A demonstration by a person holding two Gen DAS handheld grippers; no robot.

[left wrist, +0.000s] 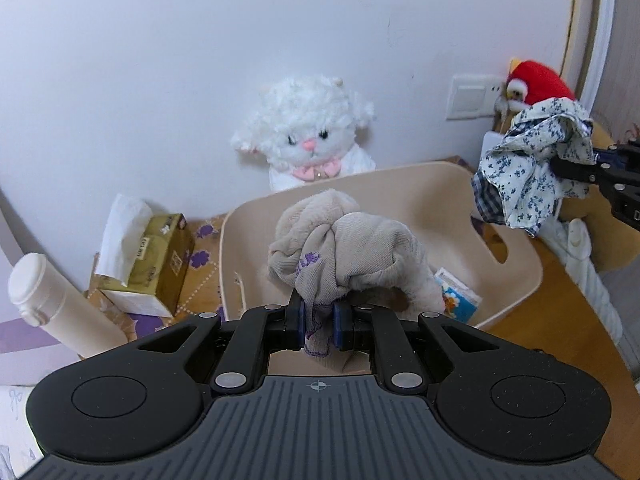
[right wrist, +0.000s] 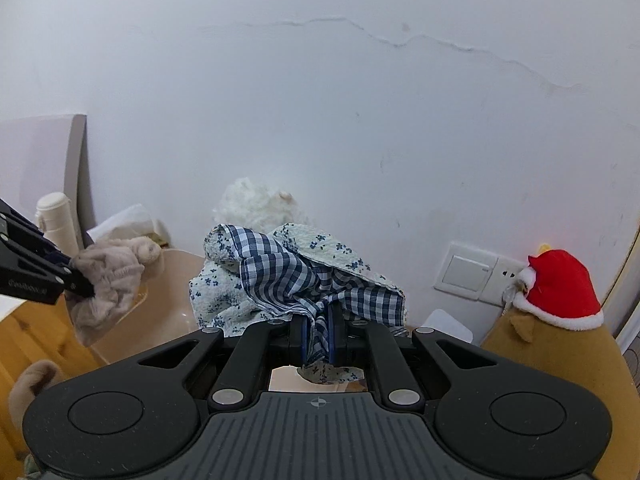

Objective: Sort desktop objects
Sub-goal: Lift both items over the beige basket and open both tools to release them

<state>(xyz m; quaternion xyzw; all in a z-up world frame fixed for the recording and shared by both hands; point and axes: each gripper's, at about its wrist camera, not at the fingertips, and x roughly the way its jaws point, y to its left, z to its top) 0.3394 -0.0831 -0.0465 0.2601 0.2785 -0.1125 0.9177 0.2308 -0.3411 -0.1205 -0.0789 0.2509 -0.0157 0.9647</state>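
Left wrist view, near field: the left tool point(left wrist: 319, 318) points forward and slightly down, its blue-padded jaws closed tight on a hem of the beige cloth point(left wrist: 344, 248), which bunches up just past the fingertips and hangs over the open beige bin point(left wrist: 516, 280). A small blue-and-white packet point(left wrist: 460, 296) lies inside the bin against its right wall. Right wrist view, near field: the right tool point(right wrist: 319, 336) is likewise level and forward-facing, its jaws clamped on a fold of the blue floral-and-check cloth point(right wrist: 288, 280), held raised near the bin's right side; in the left wrist view the same tool point(left wrist: 600, 176) enters from the right edge with the cloth point(left wrist: 532, 156) draped from it, above the bin's handle slot. Middle field: the bin rests on the wooden bench point(left wrist: 552, 344); to its left stand a gold tissue box point(left wrist: 160, 260) with a tissue pulled up and, nearer, a white capped bottle point(left wrist: 52, 304), both on a patterned mat. Far field: a white plush lamb point(left wrist: 308, 136) sits behind the bin against the wall point(left wrist: 200, 60); at far right a brown plush in a red hat point(right wrist: 560, 288) leans beside a wall switch plate point(right wrist: 472, 272).
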